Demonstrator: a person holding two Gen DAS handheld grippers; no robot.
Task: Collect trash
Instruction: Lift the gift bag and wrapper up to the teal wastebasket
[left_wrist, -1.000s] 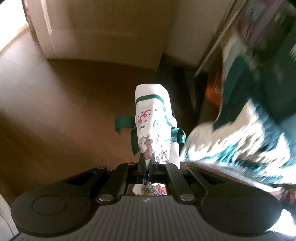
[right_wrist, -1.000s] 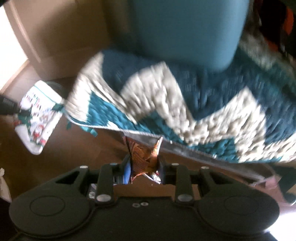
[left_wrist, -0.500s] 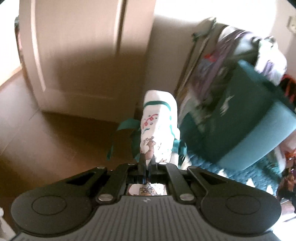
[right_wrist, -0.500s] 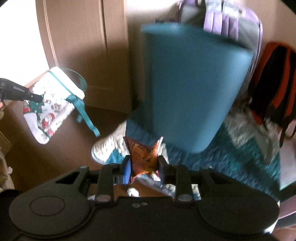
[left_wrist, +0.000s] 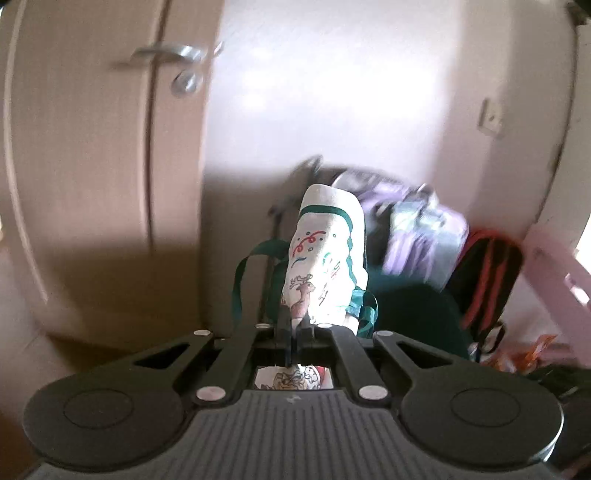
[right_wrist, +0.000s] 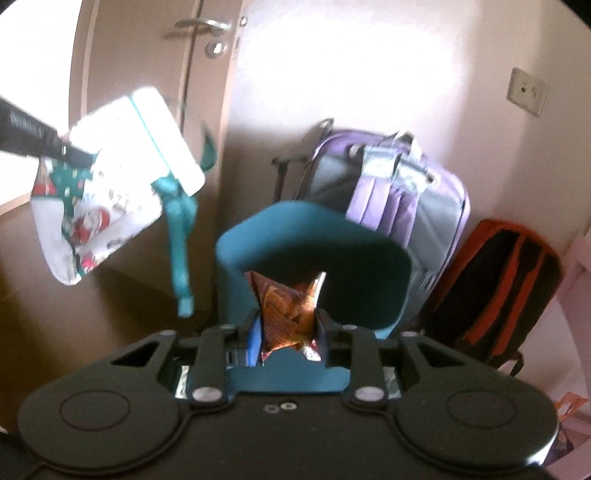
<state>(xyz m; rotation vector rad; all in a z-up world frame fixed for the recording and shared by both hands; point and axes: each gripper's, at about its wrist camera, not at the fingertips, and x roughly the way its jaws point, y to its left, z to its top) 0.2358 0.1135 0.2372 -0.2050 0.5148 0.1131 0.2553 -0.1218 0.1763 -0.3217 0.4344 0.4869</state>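
Gripping, left claw (left_wrist: 294, 328): pinched tight on Christmas bag (left_wrist: 325, 258)
Right claw (right_wrist: 288, 325): partly spread, clamping snack wrapper (right_wrist: 286, 306)
Ahead of right claw: teal bin (right_wrist: 314, 243)

Passage ahead of the right tongs (right_wrist: 288, 325): the teal bin (right_wrist: 314, 236) stands directly in front, mouth open and facing the tongs, a crumpled wrapper (right_wrist: 290, 314) between the jaws at its rim.
Behind the bin: purple backpack (right_wrist: 391, 195) and black-and-orange backpack (right_wrist: 506, 284), both against the wall, closing off the far and right sides.
Left of the bin: the printed Christmas bag (right_wrist: 110, 184) hangs in the air, its teal ribbon (right_wrist: 181, 236) trailing beside the bin.
Further left: closed door (right_wrist: 147, 55); bare floor (right_wrist: 92, 317) below the bag.
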